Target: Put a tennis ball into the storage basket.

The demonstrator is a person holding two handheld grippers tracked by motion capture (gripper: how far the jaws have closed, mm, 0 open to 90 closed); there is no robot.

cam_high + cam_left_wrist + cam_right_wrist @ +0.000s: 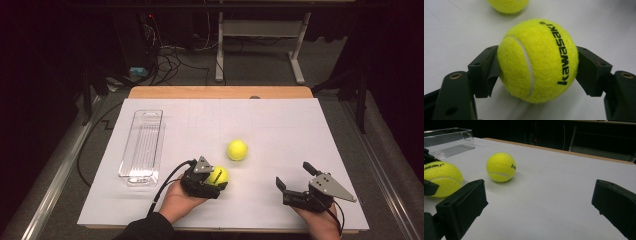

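Note:
A yellow tennis ball (219, 173) rests on the white table sheet (280, 125) near the front, left of centre, and my left gripper (218, 178) is shut on it. In the left gripper view both black pads press the ball's (537, 60) sides, with its black lettering facing the camera. A second tennis ball (237, 150) lies loose just beyond it, also at the top of the left gripper view (507, 5). My right gripper (294, 174) is open at the front right with nothing between its jaws (539, 195). The loose ball (500, 166) lies ahead and to its left.
A clear, empty plastic tray (142, 145) stands lengthwise on the left side of the sheet. The table's wooden far edge (220, 92) runs along the back. Beyond it are table legs and cables on a dark floor.

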